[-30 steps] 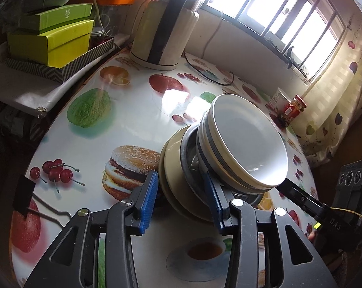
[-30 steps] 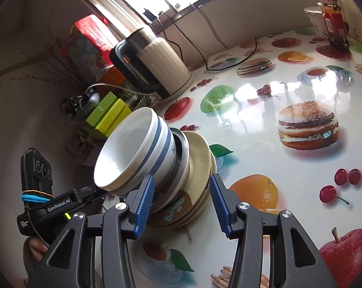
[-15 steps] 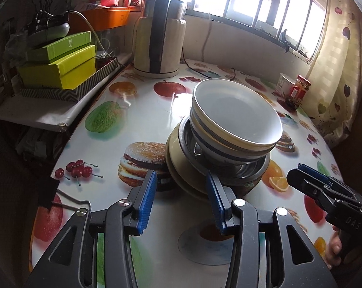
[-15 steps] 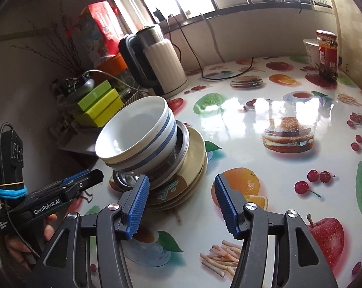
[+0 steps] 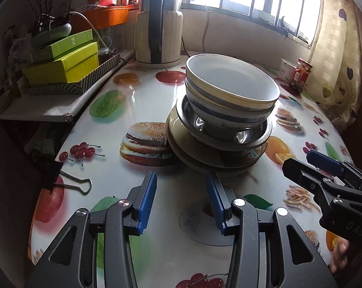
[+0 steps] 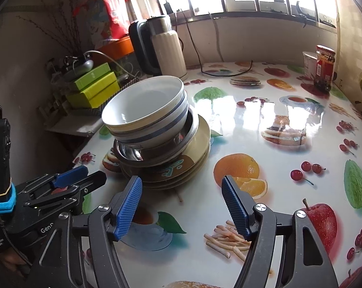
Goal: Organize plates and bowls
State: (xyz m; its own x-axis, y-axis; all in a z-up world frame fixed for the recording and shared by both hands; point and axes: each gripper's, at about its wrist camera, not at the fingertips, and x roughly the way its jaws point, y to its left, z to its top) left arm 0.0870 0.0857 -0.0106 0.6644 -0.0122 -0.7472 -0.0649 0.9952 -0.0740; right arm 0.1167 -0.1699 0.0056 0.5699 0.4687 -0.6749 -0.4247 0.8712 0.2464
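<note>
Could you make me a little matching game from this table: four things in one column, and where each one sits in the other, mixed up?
Things
1. white bowl
2. steel bowl
3. kettle
4. red jar

Places
A. at the far right of the table, by the curtain
B. on top of the stack
C. at the back by the window, its cord trailing on the table
D. in the stack, under the striped bowls and on the plates

Pairs: 1-B, 2-D, 3-C, 4-A
</note>
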